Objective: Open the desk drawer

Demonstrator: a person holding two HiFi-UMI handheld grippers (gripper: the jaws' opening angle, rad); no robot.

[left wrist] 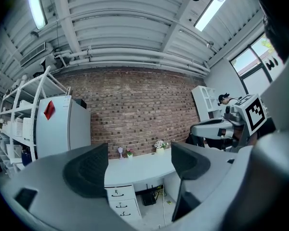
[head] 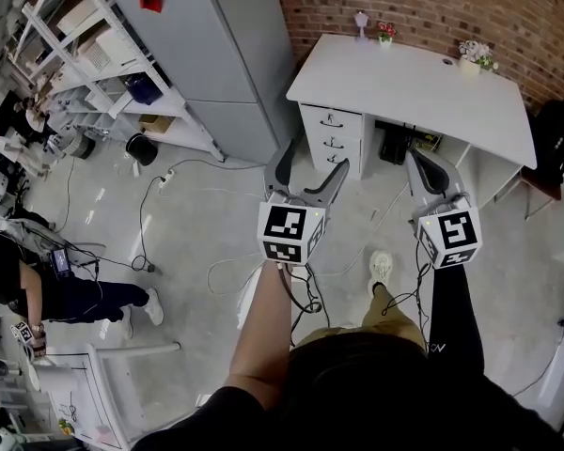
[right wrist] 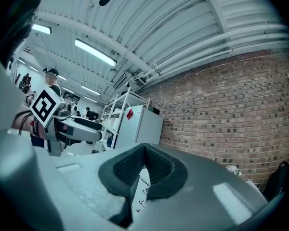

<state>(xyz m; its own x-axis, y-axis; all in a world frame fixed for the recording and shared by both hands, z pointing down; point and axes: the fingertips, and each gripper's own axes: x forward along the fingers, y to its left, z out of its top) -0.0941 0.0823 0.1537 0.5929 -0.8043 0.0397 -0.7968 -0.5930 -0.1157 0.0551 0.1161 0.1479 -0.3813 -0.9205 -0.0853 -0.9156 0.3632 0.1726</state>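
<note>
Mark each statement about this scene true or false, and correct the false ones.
1. The left gripper has its jaws apart with nothing between them. True.
2. The right gripper is clamped on a drawer handle. False: its jaws are together and empty, held short of the desk.
3. All three drawers are closed. True.
4. The desk top is bare. False: small flower pots stand along its back edge.

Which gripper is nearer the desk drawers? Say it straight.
Left. The left gripper hangs in front of the drawers, short of them; the right gripper is off to their right.
</note>
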